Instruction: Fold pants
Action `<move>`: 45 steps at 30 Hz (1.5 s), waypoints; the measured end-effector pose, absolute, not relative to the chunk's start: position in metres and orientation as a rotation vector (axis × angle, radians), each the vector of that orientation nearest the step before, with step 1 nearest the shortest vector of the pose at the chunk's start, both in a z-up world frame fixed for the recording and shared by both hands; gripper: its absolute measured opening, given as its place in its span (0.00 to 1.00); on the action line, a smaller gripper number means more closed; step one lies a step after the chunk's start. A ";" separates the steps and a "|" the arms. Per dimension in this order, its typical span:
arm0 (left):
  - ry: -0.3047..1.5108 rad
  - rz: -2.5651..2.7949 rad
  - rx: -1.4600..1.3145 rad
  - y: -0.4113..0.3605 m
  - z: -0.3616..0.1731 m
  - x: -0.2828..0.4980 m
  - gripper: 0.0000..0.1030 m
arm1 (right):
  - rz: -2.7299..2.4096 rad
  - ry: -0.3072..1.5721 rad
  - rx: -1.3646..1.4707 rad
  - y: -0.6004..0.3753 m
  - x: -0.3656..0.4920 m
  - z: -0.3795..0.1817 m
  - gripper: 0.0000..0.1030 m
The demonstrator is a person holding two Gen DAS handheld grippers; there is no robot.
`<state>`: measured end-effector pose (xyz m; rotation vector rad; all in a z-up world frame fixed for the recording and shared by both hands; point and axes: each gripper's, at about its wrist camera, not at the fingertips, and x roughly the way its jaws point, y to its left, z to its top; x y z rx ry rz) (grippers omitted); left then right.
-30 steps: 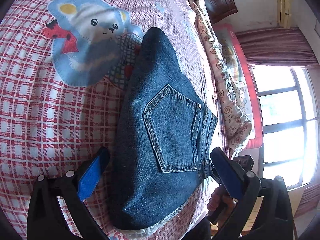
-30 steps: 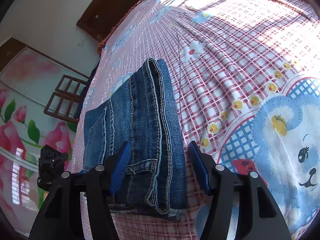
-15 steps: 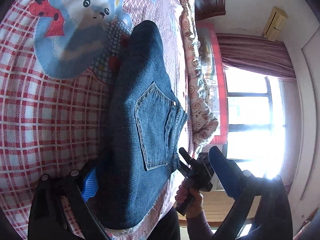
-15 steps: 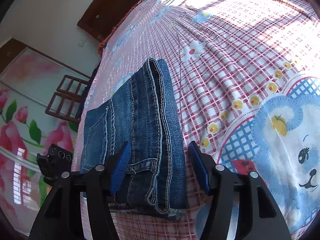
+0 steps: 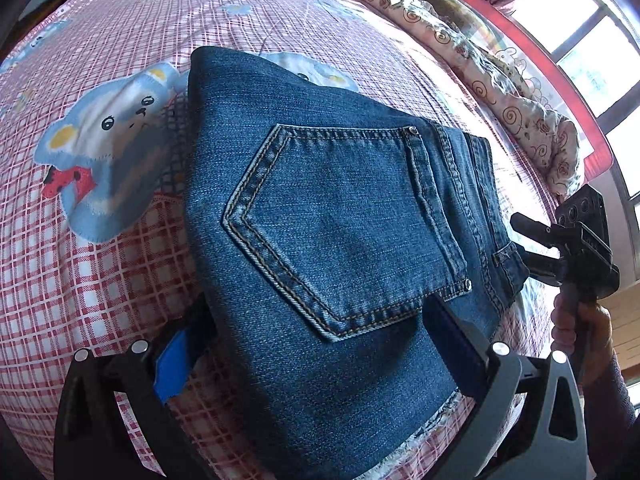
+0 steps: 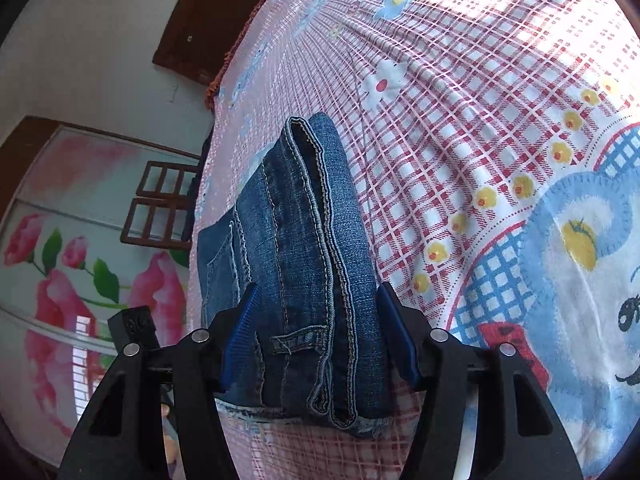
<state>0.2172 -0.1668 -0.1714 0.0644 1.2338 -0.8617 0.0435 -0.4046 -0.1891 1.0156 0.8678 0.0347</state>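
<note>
Left gripper point(image 5: 316, 344): fingers spread wide, one blue pad point(image 5: 174, 364) at the near left edge of the jeans, the other finger lying over the denim at near right; nothing pinched between them.

Right gripper point(image 6: 318, 336): fingers apart, straddling the waistband end of the bundle; whether the pads press the cloth cannot be told. Also seen from the left wrist camera at the far right edge of the jeans point(image 5: 576, 248), held in a hand point(image 5: 588, 332).

Jeans point(image 5: 328, 232): folded into a thick oblong bundle, back pocket point(image 5: 340, 224) uppermost, lying flat on the bed. Frayed hem edge nearest the left gripper; waistband edge toward the right gripper; rounded fold edge on the far side.

Bedsheet point(image 5: 80, 280): red-and-white check with a blue bear print point(image 5: 108, 160), partly under the jeans' left edge. Bare sheet stretches broadly to the left and beyond the bundle.

Quilt point(image 5: 520, 96): patterned, rolled along the far bed edge, apart from the jeans.

Window point(image 5: 600, 40): bright, behind the quilt.

Headboard point(image 6: 208, 28): dark wood, at the far end of the bed.
</note>
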 end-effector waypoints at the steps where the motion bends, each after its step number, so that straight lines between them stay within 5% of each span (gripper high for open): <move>1: 1.244 -0.886 0.037 -0.166 -0.169 0.219 0.98 | 0.034 0.875 1.013 -0.404 0.043 -0.189 0.54; 5: 1.268 -0.915 0.013 -0.172 -0.167 0.223 0.95 | 0.042 0.870 1.084 -0.411 0.033 -0.199 0.21; 12: 1.300 -0.890 -0.069 -0.137 -0.171 0.234 0.47 | 0.005 0.872 1.012 -0.398 0.035 -0.186 0.16; 19: 1.322 -0.841 -0.240 -0.108 -0.175 0.240 0.18 | -0.001 0.858 0.937 -0.380 0.045 -0.159 0.14; 45: 1.169 -0.837 -0.275 -0.052 -0.105 0.239 0.11 | 0.086 0.810 0.711 -0.342 0.081 -0.081 0.14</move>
